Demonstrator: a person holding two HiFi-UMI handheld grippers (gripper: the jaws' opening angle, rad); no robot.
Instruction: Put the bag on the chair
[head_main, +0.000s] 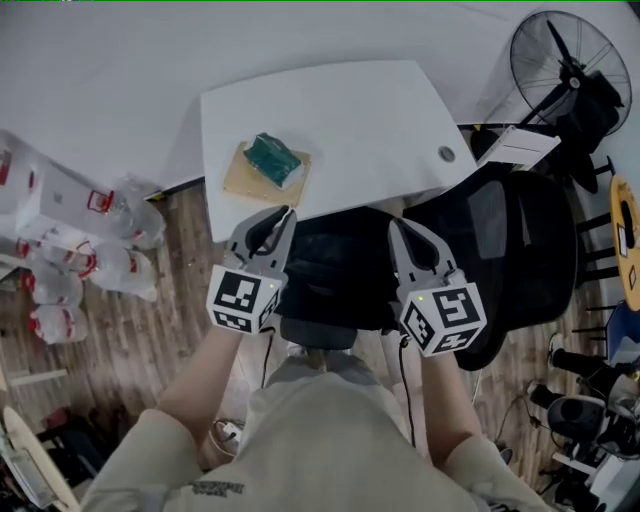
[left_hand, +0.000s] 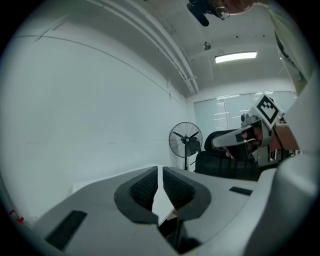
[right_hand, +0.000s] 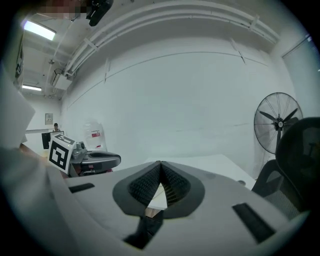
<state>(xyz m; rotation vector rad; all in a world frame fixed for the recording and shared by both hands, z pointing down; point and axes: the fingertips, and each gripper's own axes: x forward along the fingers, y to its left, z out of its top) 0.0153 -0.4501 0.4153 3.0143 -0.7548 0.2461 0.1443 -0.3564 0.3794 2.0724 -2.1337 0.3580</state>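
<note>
Jaws: right gripper (head_main: 396, 224) together, left gripper (head_main: 284, 213) a slit apart — nothing gripped. Both hover above the bag (head_main: 340, 268), probably to lift it.

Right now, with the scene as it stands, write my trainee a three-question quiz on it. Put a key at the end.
1. True or false: the right gripper has its jaws closed together.
2. What lies on the white table?
A) a laptop
B) a brown board with a green object on it
C) a stack of plates
3. In one word: on which side of the person does the black chair stand?

Key: 1 true. 2 B. 3 right.
</note>
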